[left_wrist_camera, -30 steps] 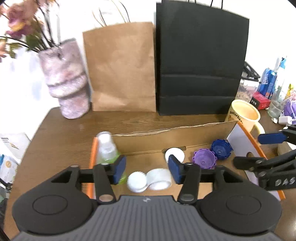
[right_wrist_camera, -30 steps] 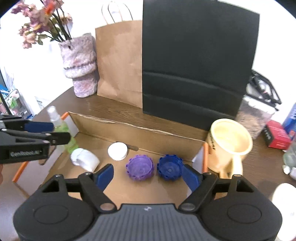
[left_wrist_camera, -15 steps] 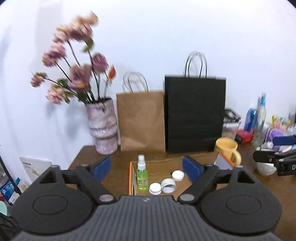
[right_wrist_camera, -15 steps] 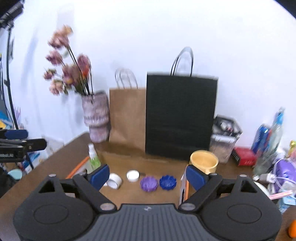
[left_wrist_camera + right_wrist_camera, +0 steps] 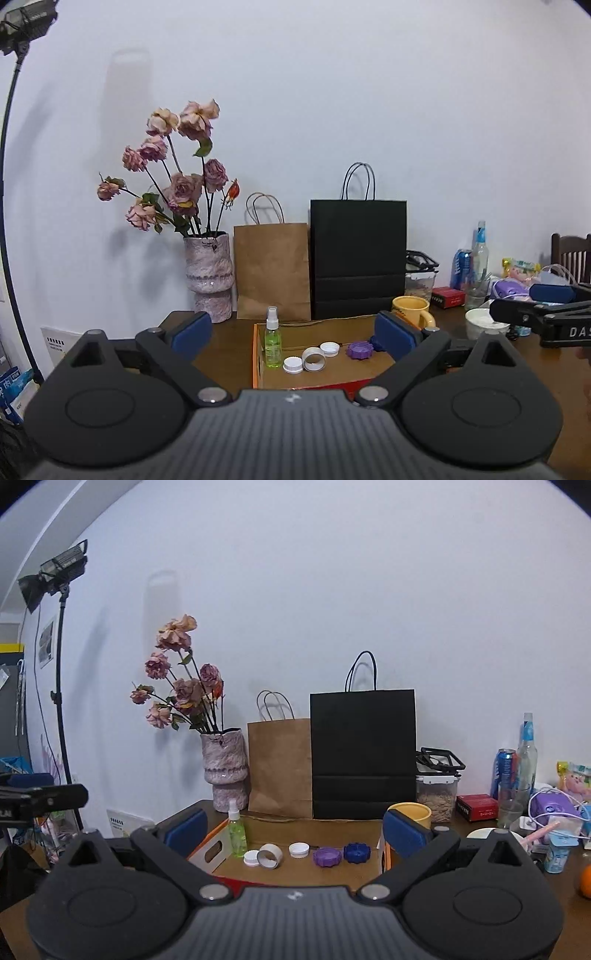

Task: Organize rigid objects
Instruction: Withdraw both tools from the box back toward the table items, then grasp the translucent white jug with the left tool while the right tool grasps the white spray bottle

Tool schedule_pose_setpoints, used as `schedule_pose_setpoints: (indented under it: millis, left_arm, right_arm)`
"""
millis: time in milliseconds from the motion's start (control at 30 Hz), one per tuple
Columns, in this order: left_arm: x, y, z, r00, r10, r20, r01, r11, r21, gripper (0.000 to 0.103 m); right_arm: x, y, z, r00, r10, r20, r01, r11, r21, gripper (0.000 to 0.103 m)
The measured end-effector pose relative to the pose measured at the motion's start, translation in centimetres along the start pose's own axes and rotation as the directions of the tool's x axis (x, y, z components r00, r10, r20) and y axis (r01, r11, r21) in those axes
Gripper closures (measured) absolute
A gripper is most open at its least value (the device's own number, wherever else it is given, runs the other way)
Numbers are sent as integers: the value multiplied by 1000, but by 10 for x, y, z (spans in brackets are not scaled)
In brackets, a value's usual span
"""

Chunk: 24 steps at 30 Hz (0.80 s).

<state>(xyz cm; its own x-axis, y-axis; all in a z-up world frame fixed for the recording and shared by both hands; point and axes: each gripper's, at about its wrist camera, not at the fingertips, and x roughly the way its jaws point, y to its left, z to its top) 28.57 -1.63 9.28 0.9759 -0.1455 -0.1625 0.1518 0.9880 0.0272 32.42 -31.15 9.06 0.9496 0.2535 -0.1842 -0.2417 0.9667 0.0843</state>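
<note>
An open cardboard box (image 5: 332, 325) (image 5: 332, 821) lies on the brown table. In it stand a green spray bottle (image 5: 272, 344) (image 5: 237, 830), two white caps (image 5: 293, 364) (image 5: 329, 348), a white ring (image 5: 314, 360) (image 5: 270, 856), a purple lid (image 5: 359, 350) (image 5: 327, 857) and a blue lid (image 5: 357, 852). My left gripper (image 5: 293, 334) is open and empty, held back and well above the box. My right gripper (image 5: 295, 829) is open and empty, also pulled back from the box. Each gripper shows at the edge of the other's view.
Behind the box stand a vase of dried flowers (image 5: 208, 280), a brown paper bag (image 5: 272, 271) and a black paper bag (image 5: 357, 258). A yellow mug (image 5: 410, 309) stands by the box's right end. Bottles, a can, a bowl and clutter fill the table's right side (image 5: 517, 794).
Both grippers have pulled up and back from close over the box to a far view. The left jaws have opened wide. The objects in the box have not moved.
</note>
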Motion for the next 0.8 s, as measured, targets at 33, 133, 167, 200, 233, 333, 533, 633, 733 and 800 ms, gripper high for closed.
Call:
schedule_pose_setpoints:
  millis: [33,133,167,200,233,333,533,633,733,800]
  left_arm:
    - [-7,0,-2,1000,-8,8,8,1000,-3,4]
    - [-29,-2,-10,1000,-4,26,4,1000,-2,3]
    - [-36,-2,-13,999,1,32,-1,1000,-4,3]
    - [-44,-2,-17,999,6,37,-6,1000,-9,2]
    - [-54,-2,-22,999,16,39,-15,1000,-15,2]
    - [-87,-1,-42,998,26,56,-24,999,-34,0]
    - [-146,-2,-92,998,-41,41,41,999,-12,0]
    - [-169,-4,-117,999,-10,33,12,998,-57,0]
    - [-177,-10,-136,999,-31,14,31,999,-32,0]
    - [-175,-14,-139,998,-63,11,63,998,11,0]
  right_arm:
    - [-6,1,-1,1000,0,3,0,1000,1,1]
    - [-24,7,-6,1000,-4,12,4,1000,-4,1]
    - [-32,10,-9,1000,-5,12,5,1000,-6,1]
    - [-40,12,-12,1000,-4,15,4,1000,-6,1]
    - [-51,15,-17,1000,2,21,-1,1000,-10,1]
    - [-86,23,-33,999,12,39,-10,999,-37,0]
    - [-152,31,-81,998,12,55,-14,999,31,0]
    - [-173,37,-110,998,-8,57,3,997,80,0]
    - [-188,47,-141,999,-29,32,26,996,84,0]
    - [-195,51,-155,999,-46,7,46,995,84,0]
